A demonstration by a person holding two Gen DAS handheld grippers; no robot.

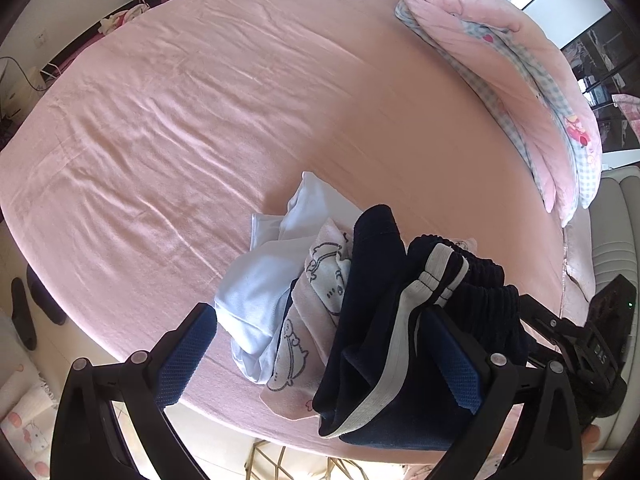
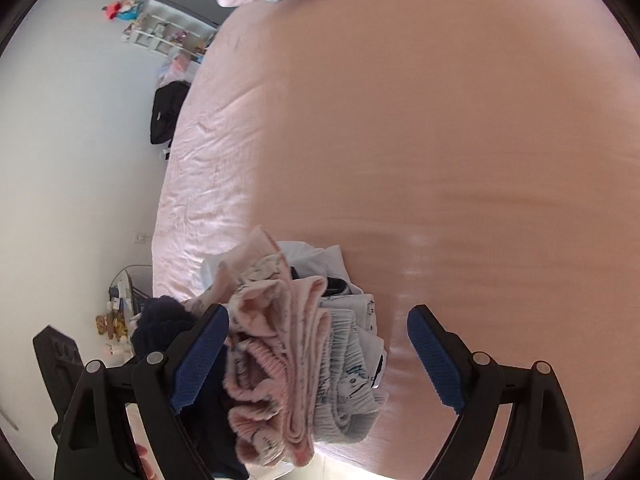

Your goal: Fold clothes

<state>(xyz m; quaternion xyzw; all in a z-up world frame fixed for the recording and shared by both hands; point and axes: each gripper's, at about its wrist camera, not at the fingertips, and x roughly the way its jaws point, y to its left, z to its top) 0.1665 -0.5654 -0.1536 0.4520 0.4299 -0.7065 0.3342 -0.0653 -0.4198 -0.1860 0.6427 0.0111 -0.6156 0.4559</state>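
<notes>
At six o'clock on the pink bed (image 1: 200, 120) I see the clothes pile (image 1: 320, 300) — dark striped trousers (image 1: 376, 320), pale-blue top (image 1: 256, 300), printed pink garment (image 2: 272, 360). My left hand-held gripper (image 1: 320, 356) stands spread wide around the pile; my right hand-held gripper (image 2: 318, 360) is likewise apart — clamping nothing. A folded quilt (image 1: 500, 64) lies at two o'clock.
</notes>
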